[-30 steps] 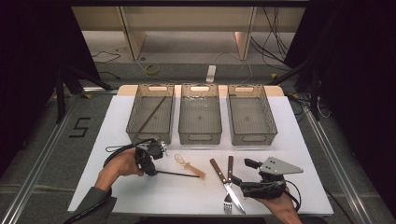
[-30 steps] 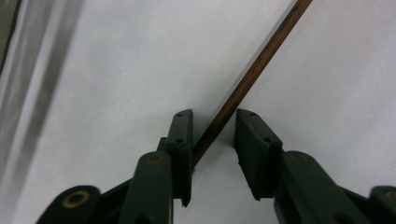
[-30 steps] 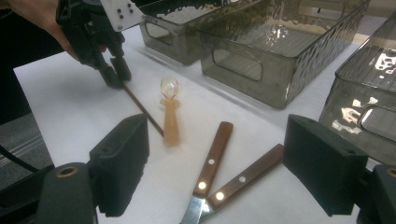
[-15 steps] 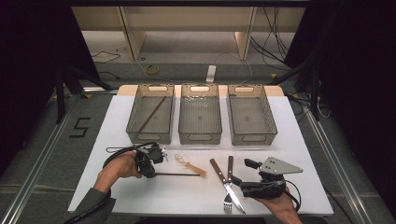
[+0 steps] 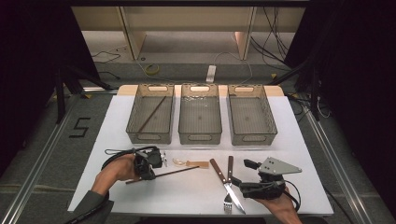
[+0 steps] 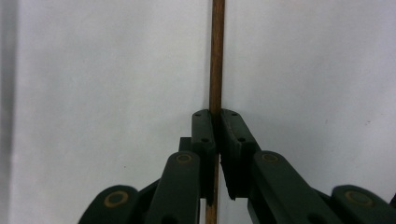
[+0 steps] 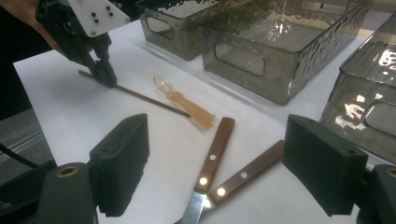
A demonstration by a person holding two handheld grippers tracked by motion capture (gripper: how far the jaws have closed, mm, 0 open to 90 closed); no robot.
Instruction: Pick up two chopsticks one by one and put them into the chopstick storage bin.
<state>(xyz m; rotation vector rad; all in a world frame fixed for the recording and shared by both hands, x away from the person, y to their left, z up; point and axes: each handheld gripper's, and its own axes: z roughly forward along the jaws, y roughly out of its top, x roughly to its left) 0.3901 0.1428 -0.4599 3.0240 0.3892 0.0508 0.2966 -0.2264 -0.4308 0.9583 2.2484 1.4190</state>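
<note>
A: Chopstick (image 5: 161, 175), brown, lies flat on the white table (image 5: 289, 140) at front left. Left gripper (image 5: 148, 164) stands over it near its left end; the jaws have just been closing and are now clamped on the stick.

B: Confirmed in the left gripper view: chopstick (image 6: 215, 56) runs straight up between the two black pads, which press on it from both sides. Left gripper (image 6: 215, 122) sits close above the table.

A: Right gripper (image 5: 238, 181), front right, rests at the table's near edge with jaws wide apart and nothing between them.

B: Right gripper view: right gripper (image 7: 233, 163) looks across the table; the left gripper (image 7: 106, 74) grips the chopstick (image 7: 140, 95) at far left.

A: Spoon (image 5: 189, 163), pale with a clear bowl, lies just right of the left gripper; the chopstick's right end stops close beside its handle, contact not resolvable.

B: Knife (image 5: 224, 179) and fork (image 5: 229, 184), both wooden-handled, lie crossed between spoon and right gripper.

A: Three bins stand in a row behind. Left bin (image 5: 135, 122) holds a second chopstick (image 5: 152, 114), laid diagonally. Middle bin (image 5: 201, 137) and right bin (image 5: 254, 137) stand beside it.
</note>
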